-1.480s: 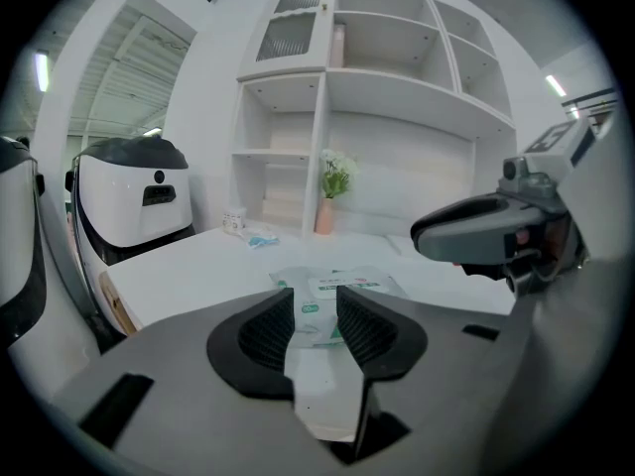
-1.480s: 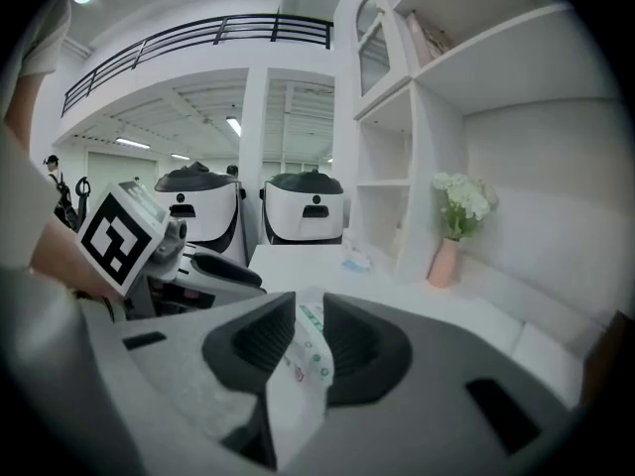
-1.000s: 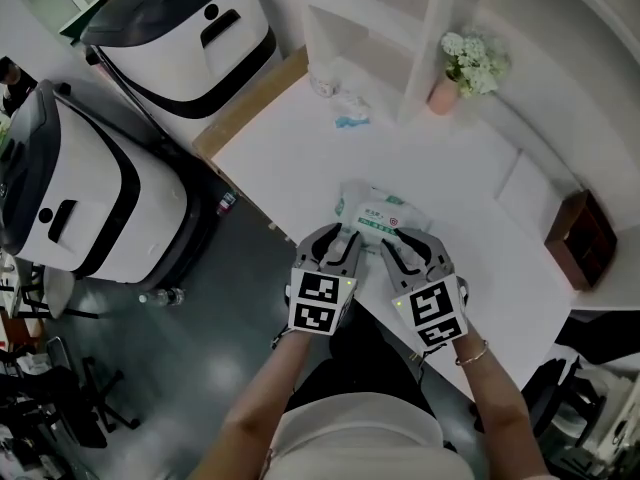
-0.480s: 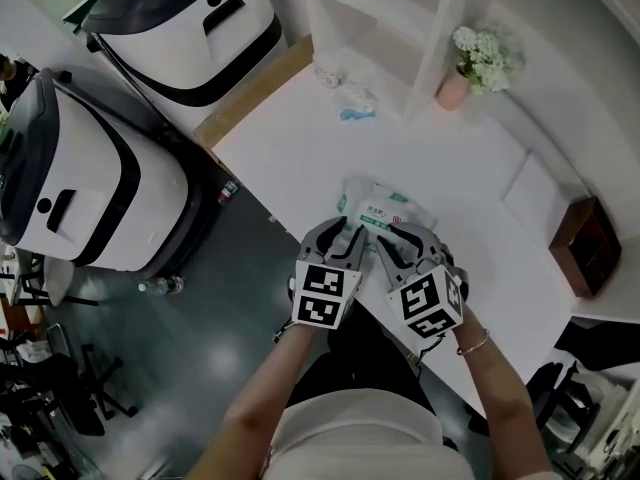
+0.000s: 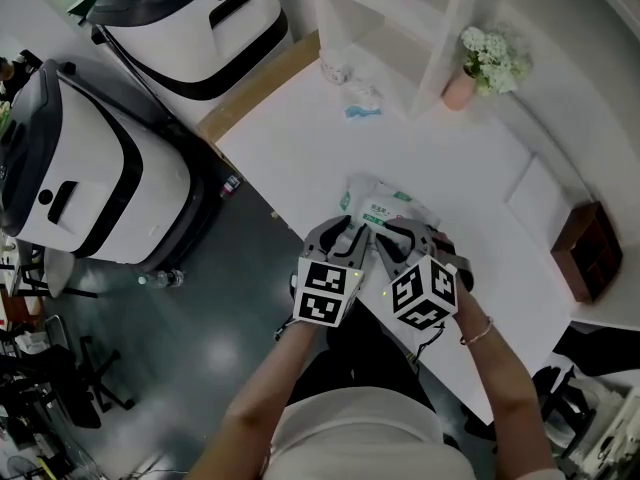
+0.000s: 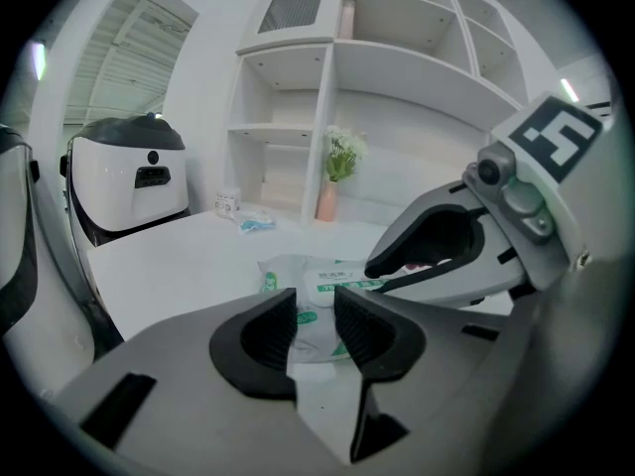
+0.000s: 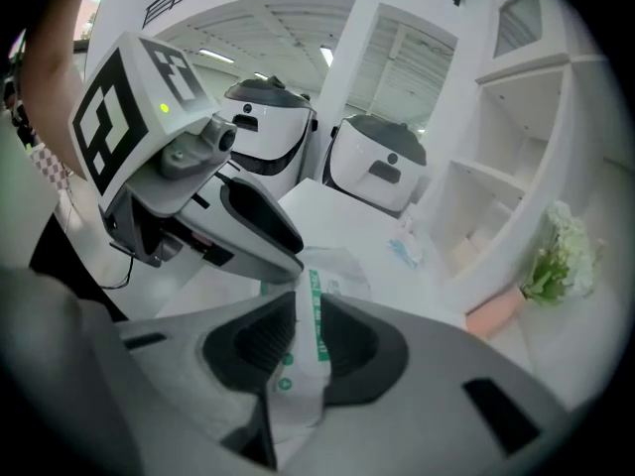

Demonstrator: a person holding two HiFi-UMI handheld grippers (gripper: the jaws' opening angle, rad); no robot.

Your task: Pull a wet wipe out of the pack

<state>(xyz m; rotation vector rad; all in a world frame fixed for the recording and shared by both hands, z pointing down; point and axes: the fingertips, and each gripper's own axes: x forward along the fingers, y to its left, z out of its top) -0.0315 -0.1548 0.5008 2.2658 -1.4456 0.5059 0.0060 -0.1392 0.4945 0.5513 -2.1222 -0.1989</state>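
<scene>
At the near edge of the white surface (image 5: 490,183), a wet wipe pack (image 5: 388,208), with bare room beyond it and to the right. Clenched on the pack's printed film, the right gripper (image 5: 402,240); just beside it the left gripper (image 5: 345,240), jaws apart though just narrowed, pack showing through the gap, not pinched. Along the far edge, a crumpled wrapper (image 5: 362,103), shelf unit (image 5: 400,18) and pink vase (image 5: 460,90); near the right edge, a brown box (image 5: 585,253).

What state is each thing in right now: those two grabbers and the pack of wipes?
pack: lying on the table, no wipe pulled out yet.
left gripper: jaws apart, just been closing; pack's near edge shows in the gap, not pinched.
right gripper: shut on the pack's film.
</scene>
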